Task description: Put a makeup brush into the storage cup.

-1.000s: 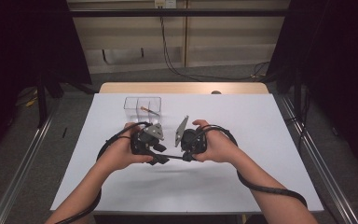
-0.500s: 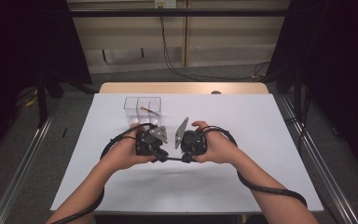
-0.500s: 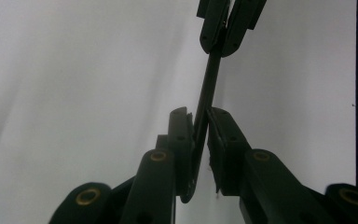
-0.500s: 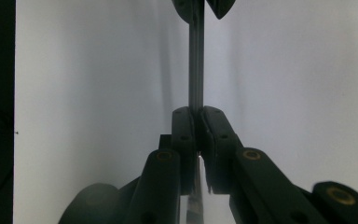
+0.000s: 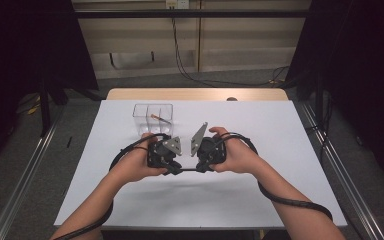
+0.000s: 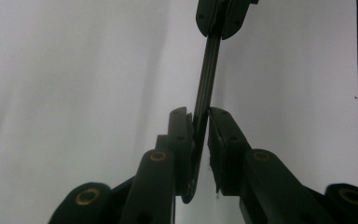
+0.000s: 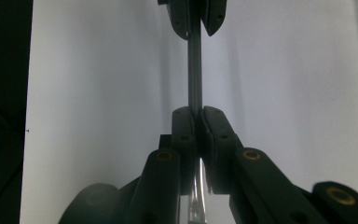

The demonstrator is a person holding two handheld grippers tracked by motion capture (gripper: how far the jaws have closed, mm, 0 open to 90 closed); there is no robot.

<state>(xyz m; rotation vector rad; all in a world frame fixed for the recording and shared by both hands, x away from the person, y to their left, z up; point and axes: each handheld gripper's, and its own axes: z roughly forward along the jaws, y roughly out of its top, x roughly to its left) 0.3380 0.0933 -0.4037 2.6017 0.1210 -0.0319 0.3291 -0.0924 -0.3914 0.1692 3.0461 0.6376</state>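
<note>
Closing of left gripper (image 5: 176,169) jaws onto thin dark rod (image 5: 189,170) just done, versus a second ago when they stood wider off its end; hands otherwise parked in same spot near table middle; right gripper (image 5: 200,167) clamped all along.

High view: both hands meeting at centre of white table (image 5: 280,150), grippers pointed at each other, rod bridging short gap between them, level, held above the tabletop; grey plates tilted up on both grippers; clear compartment box (image 5: 153,115) farther back on left half, apart from the hands, with a small orange-tipped item (image 5: 156,117) inside, exact compartment hard to tell; cables looping off both wrists.

Left gripper view: own jaws pinching near end of rod (image 6: 205,93), pads (image 6: 186,140) pressed on both sides, rod slightly skewed between them; rod running up-frame to right gripper (image 6: 223,28), also clamped on it; white table behind.

Right gripper view: own jaws pressed together on rod (image 7: 195,74), pads (image 7: 186,135) tight on it; shiny metallic part (image 7: 196,196) visible below pads between jaw arms, cannot tell what exactly; far end of rod gripped by left gripper (image 7: 196,23) at top of frame; white table as backdrop.
</note>
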